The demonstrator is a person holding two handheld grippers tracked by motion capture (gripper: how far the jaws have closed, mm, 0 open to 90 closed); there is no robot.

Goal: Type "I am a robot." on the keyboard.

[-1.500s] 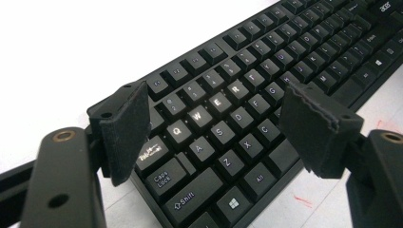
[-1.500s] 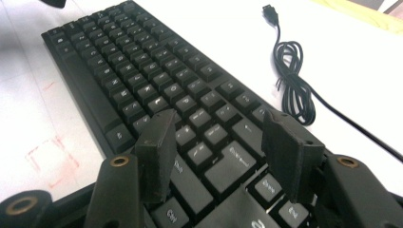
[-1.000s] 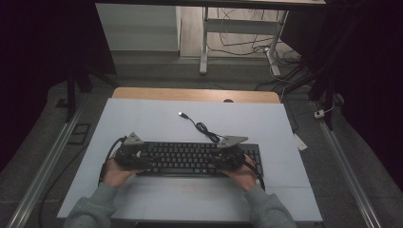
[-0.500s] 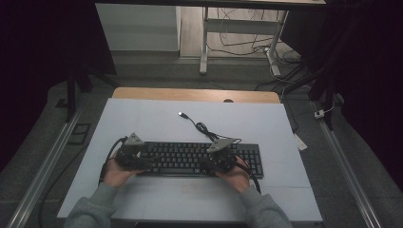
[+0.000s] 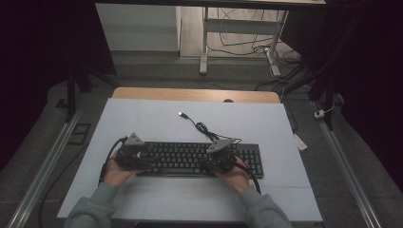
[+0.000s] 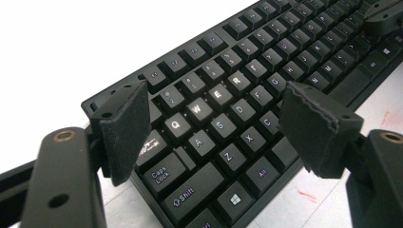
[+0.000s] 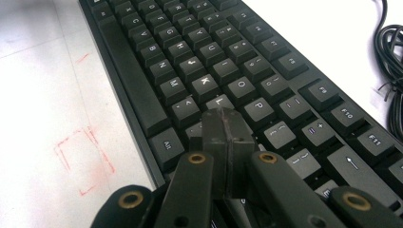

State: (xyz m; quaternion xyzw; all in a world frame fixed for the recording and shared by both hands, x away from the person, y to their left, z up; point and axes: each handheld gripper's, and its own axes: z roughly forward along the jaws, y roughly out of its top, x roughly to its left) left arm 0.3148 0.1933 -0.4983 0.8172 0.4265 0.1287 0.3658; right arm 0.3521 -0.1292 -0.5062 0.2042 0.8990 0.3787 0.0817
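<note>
Since a second ago, the right tool has been sliding left along the keys, from the far right end toward the middle, while the left tool is staying at the left end.

Biggest of all, the wide pale blue surface is carrying everything. On it, near the person's edge, the long black plastic keyboard is lying flat, with its long side running left to right. Its thin black cable is curling away across the surface toward the far side, ending in a small plug.

Over the left end of the keyboard, the left tool is hanging wide open. In the left gripper view its two black pads are standing well apart, with the Q, W, A and S keys showing between them. It is holding nothing.

Over the right half of the keys, the right tool is pressed closed. In the right gripper view its tips are squeezed together with nothing between them, pointing down just by the L key. I think it is getting ready to poke a key, and the L key is lying right ahead of its tip. Small red pen marks are showing on the surface beside the keyboard.
</note>
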